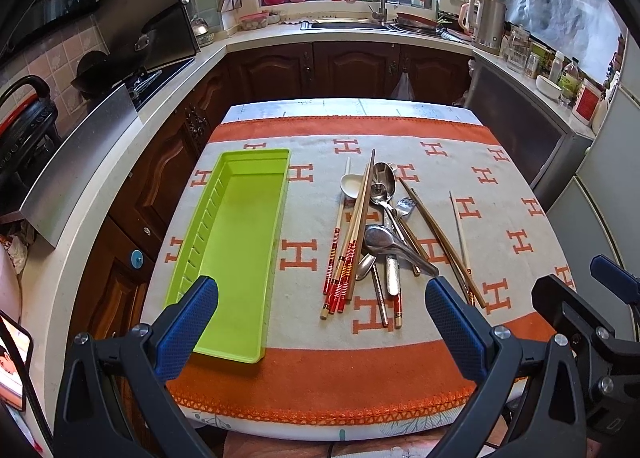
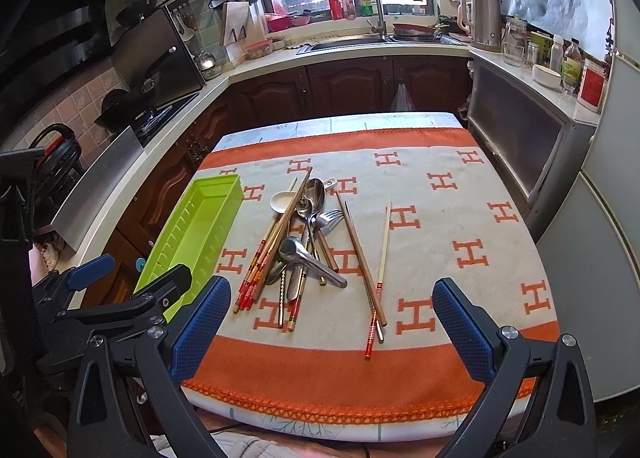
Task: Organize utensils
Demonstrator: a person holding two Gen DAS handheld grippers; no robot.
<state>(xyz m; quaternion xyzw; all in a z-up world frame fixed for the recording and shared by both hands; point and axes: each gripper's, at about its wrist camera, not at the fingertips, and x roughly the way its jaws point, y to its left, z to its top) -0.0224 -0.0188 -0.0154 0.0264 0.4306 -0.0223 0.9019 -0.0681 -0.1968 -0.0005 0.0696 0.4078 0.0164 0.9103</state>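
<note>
Utensils of steel, wood and white ceramic point(image 1: 374, 234) lie heaped mid-table on the orange-and-cream H-patterned cloth point(image 1: 500, 185), long axes running away from both tongs. The heap sits ahead of the right gripper point(image 2: 334, 316), which seems nearer; the left gripper point(image 1: 322, 320) faces the long lime-green plastic tray point(image 1: 236, 246), one only. Both spread wide, empty. Roughly ten chopsticks, several spoons, one fork; the tangle blurs exact counts.
</note>
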